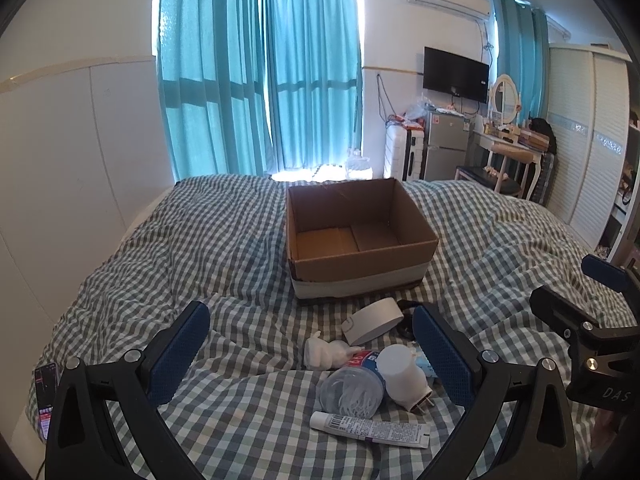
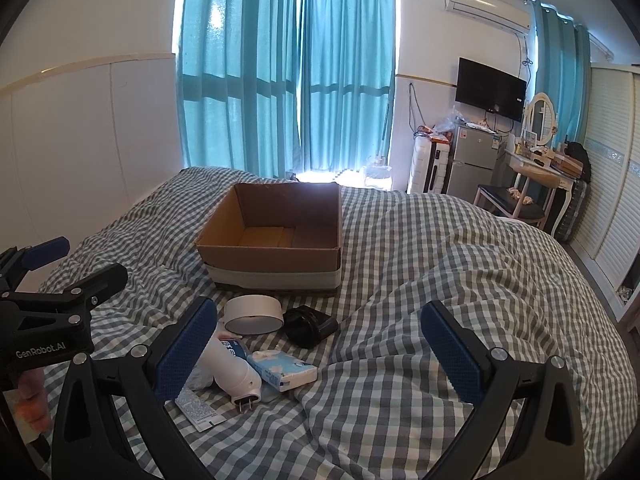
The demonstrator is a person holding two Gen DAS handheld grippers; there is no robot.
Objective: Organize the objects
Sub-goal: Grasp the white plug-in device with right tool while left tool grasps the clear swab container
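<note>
An empty open cardboard box sits on the checked bed. In front of it lies a small pile: a white round tape roll, a white plug adapter, a clear jar of cotton swabs, a white tube, a tissue pack, a black object and a small white figure. My left gripper is open, its fingers either side of the pile. My right gripper is open, just right of the pile.
The checked duvet is rumpled with folds. A phone lies at the bed's left edge. Beyond the bed stand teal curtains, a suitcase, a small fridge and a dressing table.
</note>
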